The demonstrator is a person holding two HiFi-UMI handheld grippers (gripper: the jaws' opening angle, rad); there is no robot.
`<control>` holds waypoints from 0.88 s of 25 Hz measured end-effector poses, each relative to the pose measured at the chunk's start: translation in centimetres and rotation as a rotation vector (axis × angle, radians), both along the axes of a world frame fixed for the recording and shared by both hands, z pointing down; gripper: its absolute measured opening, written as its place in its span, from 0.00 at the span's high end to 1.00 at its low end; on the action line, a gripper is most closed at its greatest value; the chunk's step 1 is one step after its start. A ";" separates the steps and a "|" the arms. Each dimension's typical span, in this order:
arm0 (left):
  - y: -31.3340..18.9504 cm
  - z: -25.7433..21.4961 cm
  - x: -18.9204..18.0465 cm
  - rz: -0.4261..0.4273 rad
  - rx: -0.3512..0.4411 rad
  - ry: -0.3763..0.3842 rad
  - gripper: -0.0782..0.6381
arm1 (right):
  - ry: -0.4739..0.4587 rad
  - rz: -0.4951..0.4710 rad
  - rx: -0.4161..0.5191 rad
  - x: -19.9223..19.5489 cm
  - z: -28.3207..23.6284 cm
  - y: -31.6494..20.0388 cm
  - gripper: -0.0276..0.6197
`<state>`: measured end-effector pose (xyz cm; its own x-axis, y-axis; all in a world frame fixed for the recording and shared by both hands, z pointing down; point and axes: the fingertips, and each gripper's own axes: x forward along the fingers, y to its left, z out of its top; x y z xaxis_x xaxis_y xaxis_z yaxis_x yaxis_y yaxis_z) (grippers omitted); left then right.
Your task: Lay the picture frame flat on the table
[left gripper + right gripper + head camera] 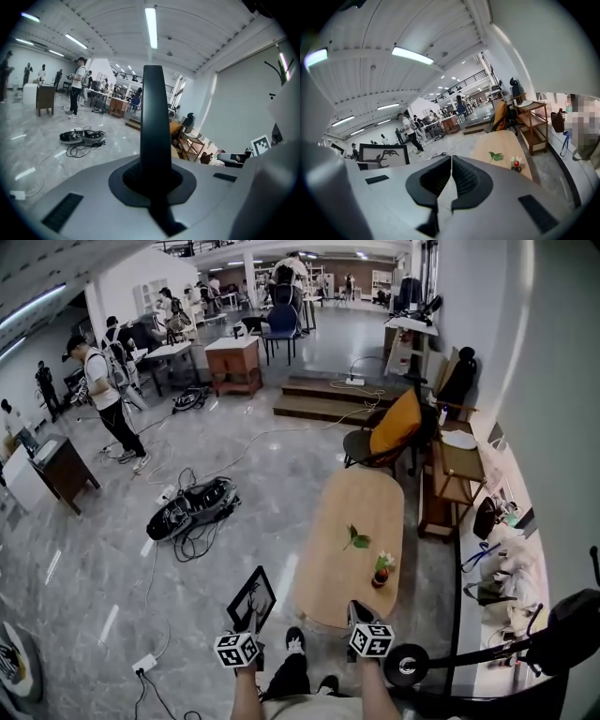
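The person stands at the near end of the wooden table, both forearms held out low, dark shoes on the grey floor below. The left gripper is clamped on the picture frame, gripping it at its lower edge. In the left gripper view the black frame rises edge-on, straight up out of the left gripper. The frame is in the air, to the left of the table's near end and over the floor, not touching the tabletop, standing tilted rather than flat. From the right gripper view its face shows a dark branch-like figure on a pale ground.

The right gripper hovers at the table's near edge with its jaws pressed together on nothing.

Further along the tabletop sits a small potted flower, and just beyond it a green leafy sprig lies apart. Past the table's far end stands a chair with an orange cushion. Off to the left a tangle of cables and dark gear lies on the floor, and people stand among desks farther back.
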<state>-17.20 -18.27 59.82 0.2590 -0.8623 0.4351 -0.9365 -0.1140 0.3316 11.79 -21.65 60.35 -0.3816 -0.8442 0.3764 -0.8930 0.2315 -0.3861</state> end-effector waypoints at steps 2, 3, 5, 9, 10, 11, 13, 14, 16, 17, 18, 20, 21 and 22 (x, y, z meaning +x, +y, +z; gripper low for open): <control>-2.1 0.6 -0.6 0.001 -0.003 0.016 0.85 | 0.015 0.001 0.000 -0.4 0.1 -2.1 0.90; -3.5 0.8 -0.6 0.007 -0.003 0.023 0.85 | 0.019 0.002 -0.001 -0.7 0.3 -3.4 0.90; -6.5 1.4 -0.3 0.031 -0.010 0.027 0.85 | -0.006 0.007 -0.034 -1.2 1.2 -6.1 0.90; -12.4 3.4 0.8 0.097 -0.054 0.033 0.85 | -0.096 -0.026 -0.161 -3.2 4.2 -10.4 0.90; -14.1 4.0 0.9 0.111 -0.065 0.042 0.85 | -0.073 -0.043 -0.171 -3.7 4.8 -11.6 0.90; -15.8 4.7 1.0 0.128 -0.075 0.048 0.85 | -0.054 -0.053 -0.179 -4.2 5.5 -12.9 0.90; -19.3 6.3 1.0 0.174 -0.091 0.051 0.85 | -0.071 -0.047 -0.195 -5.1 6.7 -15.8 0.90; -21.0 7.3 1.0 0.206 -0.099 0.050 0.85 | -0.099 -0.036 -0.203 -5.5 7.4 -17.2 0.90; -24.1 9.7 1.2 0.286 -0.122 0.045 0.85 | -0.157 -0.004 -0.226 -5.8 9.3 -19.6 0.90; -25.7 10.9 1.4 0.328 -0.140 0.039 0.85 | -0.181 0.013 -0.244 -5.8 10.4 -20.6 0.90; -27.1 12.2 1.8 0.369 -0.161 0.032 0.85 | -0.199 0.031 -0.266 -5.5 11.6 -21.5 0.90; -29.7 14.8 2.8 0.442 -0.210 0.028 0.85 | -0.211 0.066 -0.311 -4.6 14.4 -23.0 0.90; -30.8 16.2 3.4 0.472 -0.236 0.038 0.85 | -0.212 0.085 -0.329 -4.0 16.0 -23.5 0.90; -31.6 17.6 4.2 0.498 -0.261 0.054 0.85 | -0.213 0.105 -0.346 -3.3 17.5 -23.9 0.90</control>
